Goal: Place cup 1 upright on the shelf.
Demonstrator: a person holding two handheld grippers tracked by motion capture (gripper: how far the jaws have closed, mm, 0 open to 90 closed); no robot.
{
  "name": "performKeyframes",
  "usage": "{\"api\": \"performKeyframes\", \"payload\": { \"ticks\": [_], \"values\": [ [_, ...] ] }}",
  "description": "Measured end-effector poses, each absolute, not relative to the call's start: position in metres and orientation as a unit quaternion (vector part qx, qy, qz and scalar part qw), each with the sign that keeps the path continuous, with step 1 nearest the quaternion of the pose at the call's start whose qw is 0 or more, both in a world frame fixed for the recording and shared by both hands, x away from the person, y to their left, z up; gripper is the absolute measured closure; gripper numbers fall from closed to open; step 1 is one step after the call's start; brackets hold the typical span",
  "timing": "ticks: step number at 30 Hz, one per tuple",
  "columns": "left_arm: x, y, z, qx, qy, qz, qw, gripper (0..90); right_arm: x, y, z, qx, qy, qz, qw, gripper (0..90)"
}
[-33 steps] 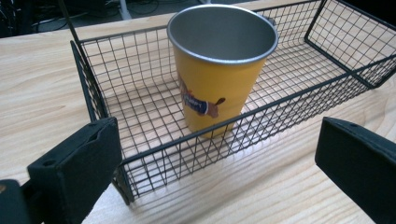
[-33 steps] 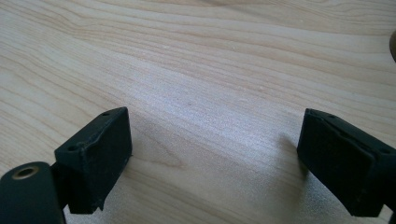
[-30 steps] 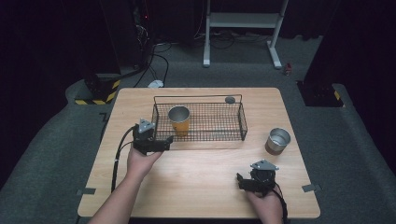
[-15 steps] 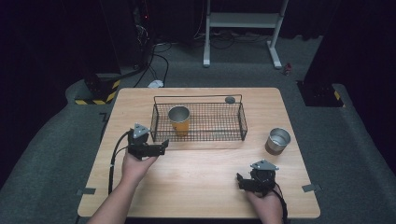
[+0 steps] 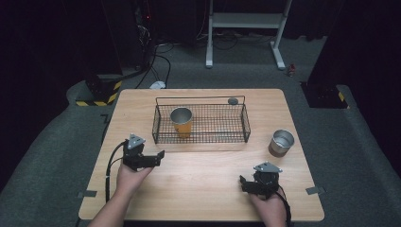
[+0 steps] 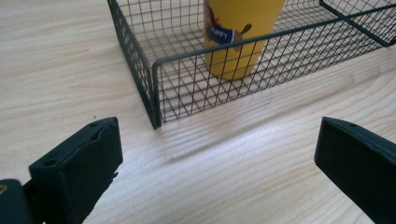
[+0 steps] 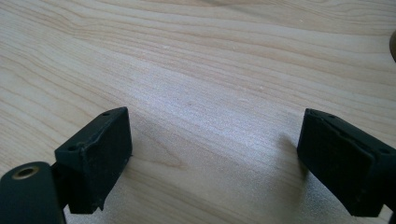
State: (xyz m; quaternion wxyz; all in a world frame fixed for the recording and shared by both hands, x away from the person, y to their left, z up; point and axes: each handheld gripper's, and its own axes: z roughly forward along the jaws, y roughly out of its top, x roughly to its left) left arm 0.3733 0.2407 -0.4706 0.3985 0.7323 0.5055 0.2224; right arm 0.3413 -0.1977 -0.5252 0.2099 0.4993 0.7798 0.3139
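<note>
Pale wooden bench [image 5: 198,189]: your left gripper [image 5: 160,156], jaws wide and empty, has backed nearward from the black wire basket [image 5: 201,138]; yellow paper cup [image 5: 181,122] delivered. Right gripper [image 5: 243,182] wide, idle.

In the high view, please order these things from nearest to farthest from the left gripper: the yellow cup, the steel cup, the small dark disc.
From the left gripper:
1. Yellow cup, standing in the wire basket's left part.
2. Small dark disc, on the table behind the basket's far right corner.
3. Steel cup, on the table right of the basket.

Light wood table [image 5: 203,189]: black wire basket [image 5: 201,138] mid-rear, steel cup [image 5: 282,142] right, apart.
</note>
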Motion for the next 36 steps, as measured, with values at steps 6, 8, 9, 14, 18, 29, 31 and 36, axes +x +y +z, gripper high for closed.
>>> {"api": "performKeyframes", "payload": {
  "ticks": [6,8,9,14,18,29,31,36],
  "values": [
    [0.365,0.245,-0.480,0.735,0.507,0.208,0.399,2.6,0.341,-0.198,-0.525,0.499,0.780,0.314,0.210,9.9],
    [0.361,0.246,-0.485,0.739,0.505,0.205,0.395,2.8,0.341,-0.198,-0.525,0.499,0.780,0.314,0.210,9.9],
    [0.359,0.245,-0.489,0.741,0.505,0.205,0.393,2.8,0.341,-0.198,-0.525,0.499,0.780,0.314,0.210,9.9],
    [0.352,0.246,-0.502,0.754,0.500,0.194,0.379,2.8,0.341,-0.198,-0.525,0.500,0.780,0.314,0.209,10.0],
    [0.347,0.250,-0.511,0.758,0.506,0.188,0.365,3.0,0.341,-0.197,-0.525,0.500,0.779,0.315,0.209,10.1],
    [0.336,0.251,-0.524,0.776,0.502,0.179,0.338,1.9,0.341,-0.198,-0.525,0.500,0.779,0.315,0.209,10.3],
    [0.335,0.251,-0.527,0.778,0.501,0.180,0.334,1.2,0.341,-0.198,-0.525,0.500,0.779,0.315,0.209,10.3],
    [0.333,0.248,-0.527,0.778,0.499,0.185,0.334,0.6,0.341,-0.198,-0.525,0.500,0.779,0.315,0.208,10.3]
  ]
}}
